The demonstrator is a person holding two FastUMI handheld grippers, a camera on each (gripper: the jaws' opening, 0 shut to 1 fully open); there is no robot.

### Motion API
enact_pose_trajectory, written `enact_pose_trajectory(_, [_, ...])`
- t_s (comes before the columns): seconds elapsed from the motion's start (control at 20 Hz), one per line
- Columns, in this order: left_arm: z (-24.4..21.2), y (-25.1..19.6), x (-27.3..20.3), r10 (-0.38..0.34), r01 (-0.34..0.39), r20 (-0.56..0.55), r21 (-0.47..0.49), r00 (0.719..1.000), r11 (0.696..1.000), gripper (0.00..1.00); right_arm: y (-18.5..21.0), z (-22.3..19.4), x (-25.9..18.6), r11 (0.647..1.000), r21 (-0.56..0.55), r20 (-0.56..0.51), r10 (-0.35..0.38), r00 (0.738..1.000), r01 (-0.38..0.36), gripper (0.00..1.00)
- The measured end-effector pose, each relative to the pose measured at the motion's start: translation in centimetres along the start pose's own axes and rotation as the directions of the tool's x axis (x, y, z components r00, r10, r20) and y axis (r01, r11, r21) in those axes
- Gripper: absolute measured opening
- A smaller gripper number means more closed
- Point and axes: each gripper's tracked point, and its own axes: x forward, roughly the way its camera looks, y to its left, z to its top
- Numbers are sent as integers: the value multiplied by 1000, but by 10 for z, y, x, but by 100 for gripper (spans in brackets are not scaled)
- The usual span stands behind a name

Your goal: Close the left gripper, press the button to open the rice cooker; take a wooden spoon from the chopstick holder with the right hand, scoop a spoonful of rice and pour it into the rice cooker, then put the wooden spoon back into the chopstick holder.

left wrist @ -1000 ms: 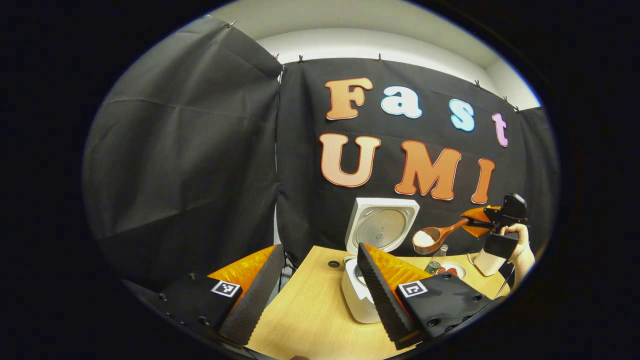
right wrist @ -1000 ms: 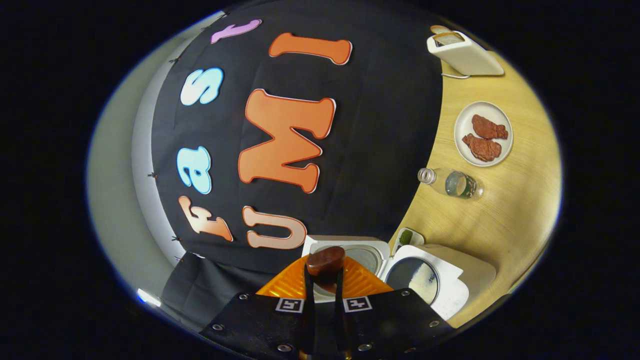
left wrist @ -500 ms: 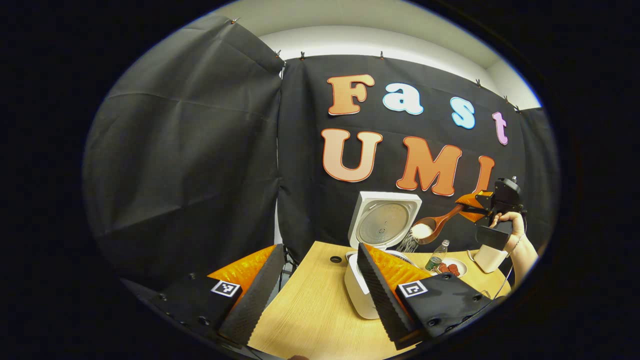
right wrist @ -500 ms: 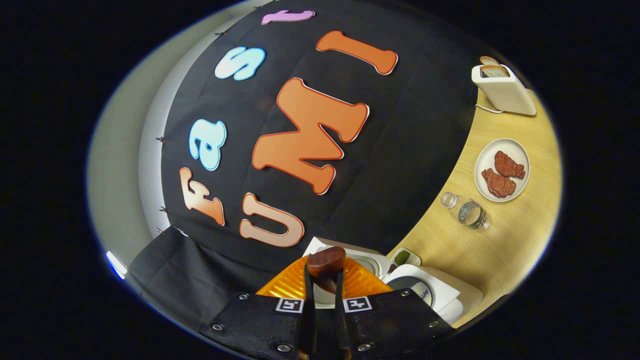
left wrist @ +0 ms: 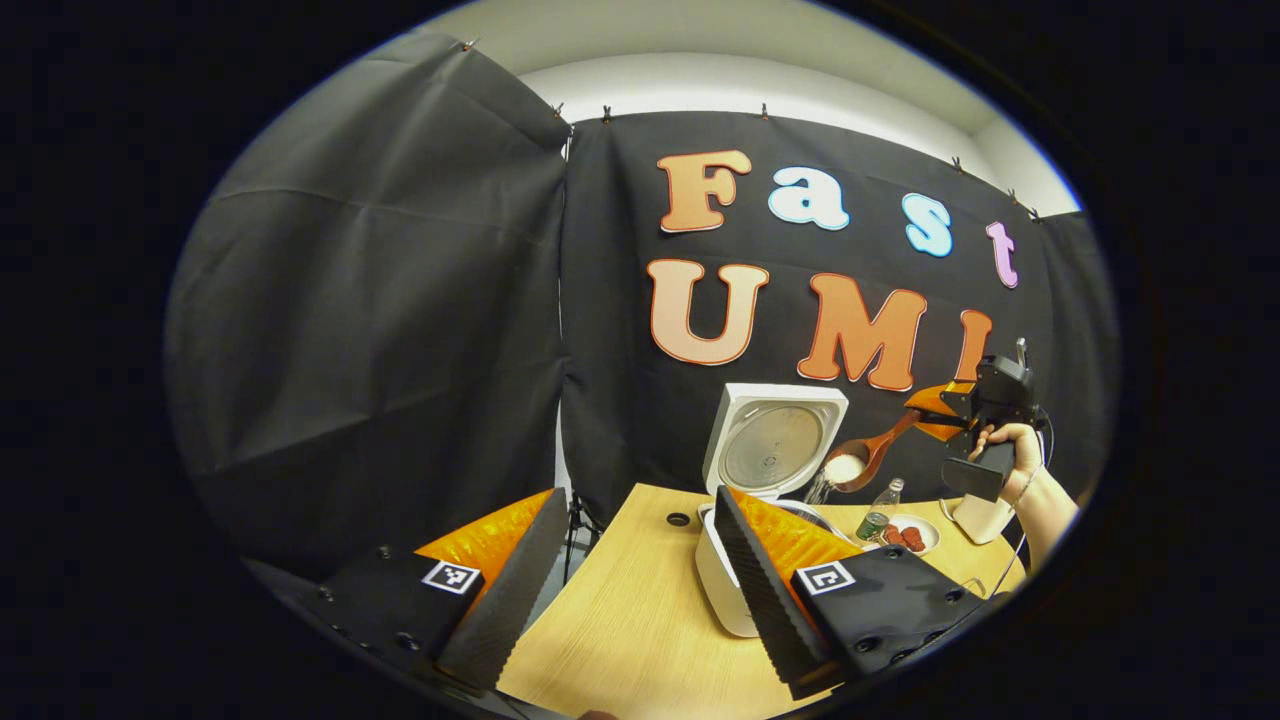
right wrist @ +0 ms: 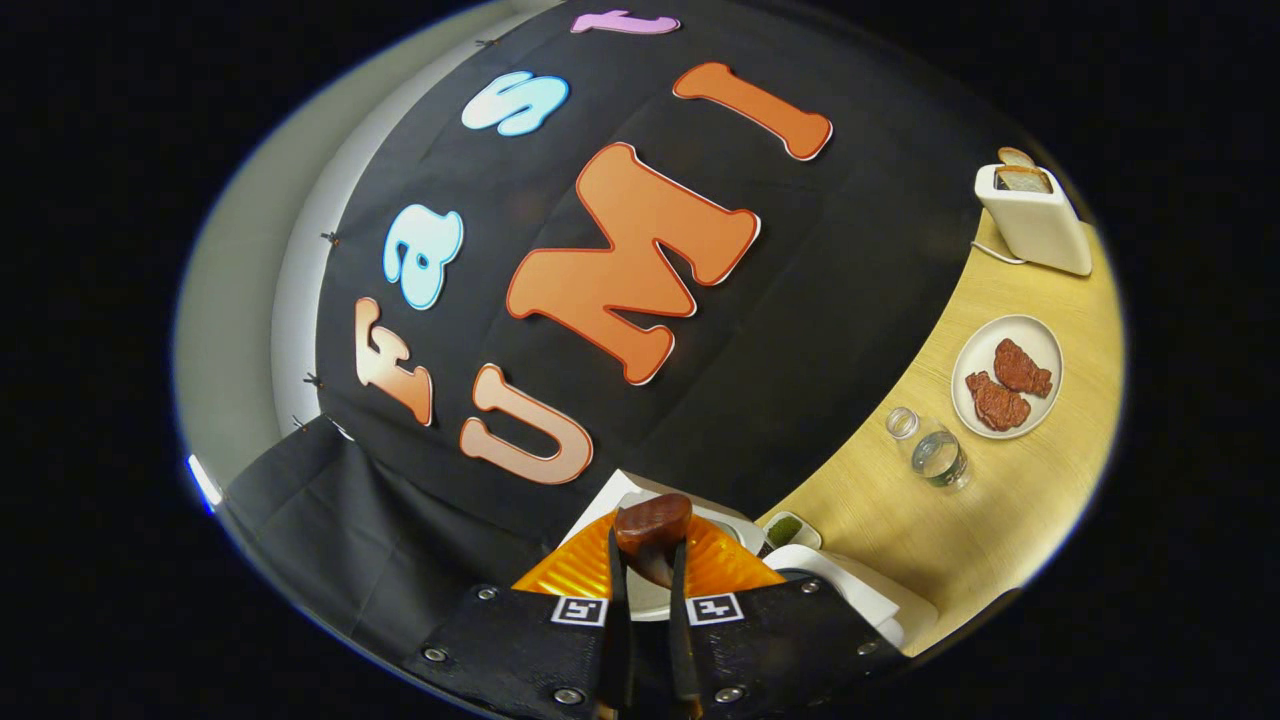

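Rice (left wrist: 842,467) spills from the spoon (left wrist: 868,458) into the open cooker (left wrist: 745,560); the right gripper (right wrist: 645,560) pinches the spoon's handle, the left gripper (left wrist: 625,560) hangs spread beside the cooker.

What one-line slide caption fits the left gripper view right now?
Right tongs tip the wooden spoon, spilling rice into the open rice cooker; left tongs wait open.

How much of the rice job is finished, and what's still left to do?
Done: the rice cooker stands open, lid up. In hand: the right claw grips the wooden spoon, tipped above the pot with rice spilling down. The left claw waits open. Left: finish pouring, then put the spoon back in its holder.
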Motion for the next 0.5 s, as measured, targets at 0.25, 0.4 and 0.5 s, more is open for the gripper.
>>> enact_pose_trajectory(0.25, [2,-1,-3,-2,2,8,0,1000,1000,99,4,-1,2,996,-87,5,-7,1000,8,14])
enact_pose_trajectory(0.4, [0,0,-3,0,0,3,-1,1000,1000,99,6,-1,1,991,-136,8,-11,1000,12,14])
enact_pose_trajectory(0.5, [0,2,-4,5,-5,4,-3,1000,1000,99,7,0,2,986,-163,8,-14,1000,15,14])
